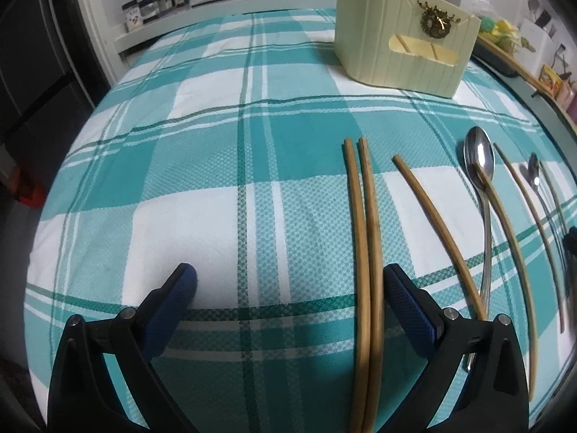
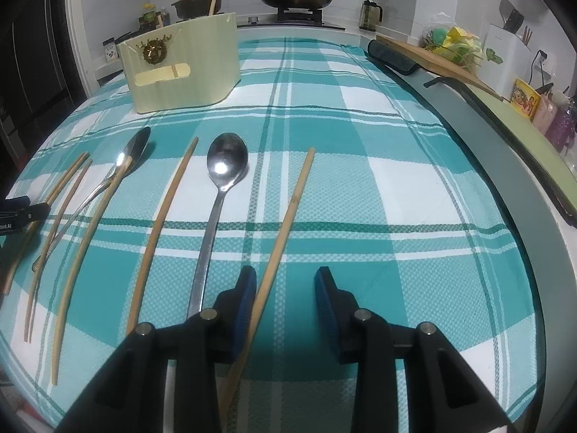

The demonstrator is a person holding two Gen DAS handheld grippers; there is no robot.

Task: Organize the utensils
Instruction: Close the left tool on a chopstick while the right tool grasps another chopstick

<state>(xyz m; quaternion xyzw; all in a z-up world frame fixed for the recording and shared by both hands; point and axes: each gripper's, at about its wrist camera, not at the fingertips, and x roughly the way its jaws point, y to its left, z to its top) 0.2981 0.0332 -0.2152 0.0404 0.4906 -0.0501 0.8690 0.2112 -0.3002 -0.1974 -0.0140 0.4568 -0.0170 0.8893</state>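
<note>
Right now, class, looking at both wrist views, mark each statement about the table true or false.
1. Two spoons lie on the checked cloth. True: large spoon, second spoon.
2. The holder lies tipped over. False: it stands upright.
3. A chopstick runs between the right gripper fingers. True.
4. The left gripper is shut. False: open, with a chopstick pair between its fingers.
</note>
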